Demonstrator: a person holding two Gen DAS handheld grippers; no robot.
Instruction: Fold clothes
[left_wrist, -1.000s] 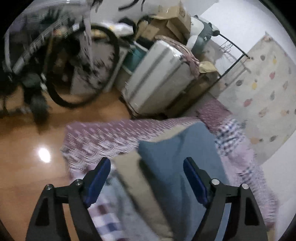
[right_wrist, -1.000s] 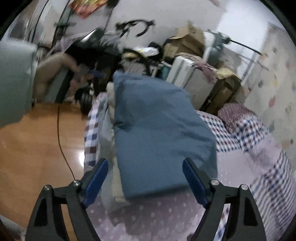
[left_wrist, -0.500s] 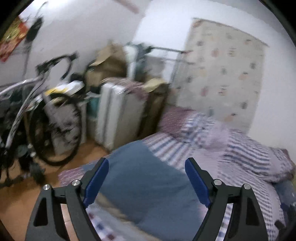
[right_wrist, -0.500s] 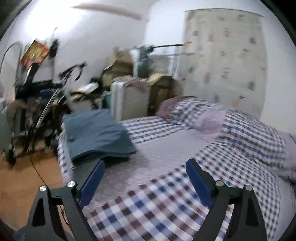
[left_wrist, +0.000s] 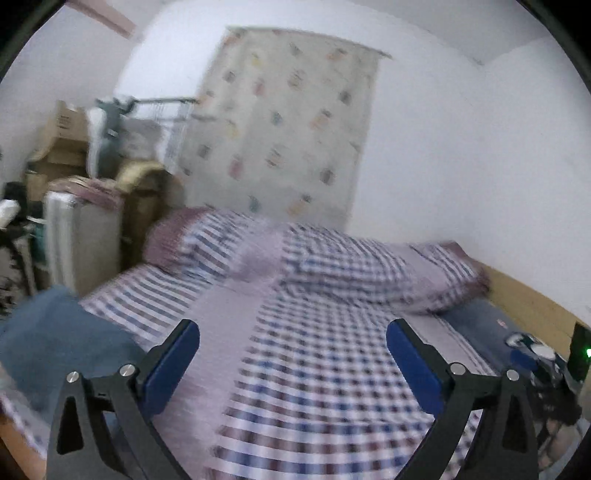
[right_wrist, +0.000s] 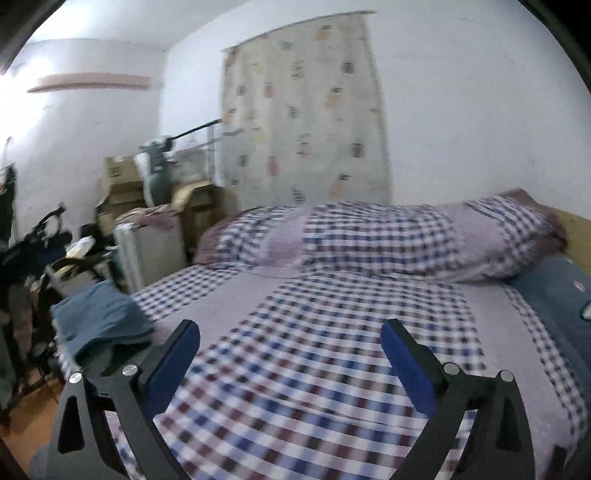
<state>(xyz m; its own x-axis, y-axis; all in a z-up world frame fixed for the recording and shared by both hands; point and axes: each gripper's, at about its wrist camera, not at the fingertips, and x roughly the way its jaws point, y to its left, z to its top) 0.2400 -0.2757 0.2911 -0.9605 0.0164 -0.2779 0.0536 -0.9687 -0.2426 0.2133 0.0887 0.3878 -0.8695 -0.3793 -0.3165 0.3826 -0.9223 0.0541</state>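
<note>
A folded blue garment (right_wrist: 101, 317) lies on top of a small stack at the left corner of the bed; the left wrist view shows the same blue garment (left_wrist: 55, 343) at its lower left. Both grippers hang over the checked bedspread (right_wrist: 314, 369) to the right of the stack. My left gripper (left_wrist: 293, 354) is open with nothing between its blue pads. My right gripper (right_wrist: 290, 354) is open and empty too. A dark blue garment (right_wrist: 557, 295) lies at the bed's right edge, also visible as the dark blue garment (left_wrist: 484, 328) in the left wrist view.
A checked quilt roll (right_wrist: 388, 236) lies across the head of the bed under a patterned curtain (right_wrist: 306, 122). A pale suitcase (right_wrist: 147, 251), cardboard boxes (right_wrist: 122, 181) and a bicycle (right_wrist: 33, 266) crowd the left side. A wooden bed frame (left_wrist: 532, 295) runs along the right.
Both grippers have swung up and to the right, away from the folded blue stack, which was straight ahead between the fingers and now sits at the far left. The jaws stayed open.
</note>
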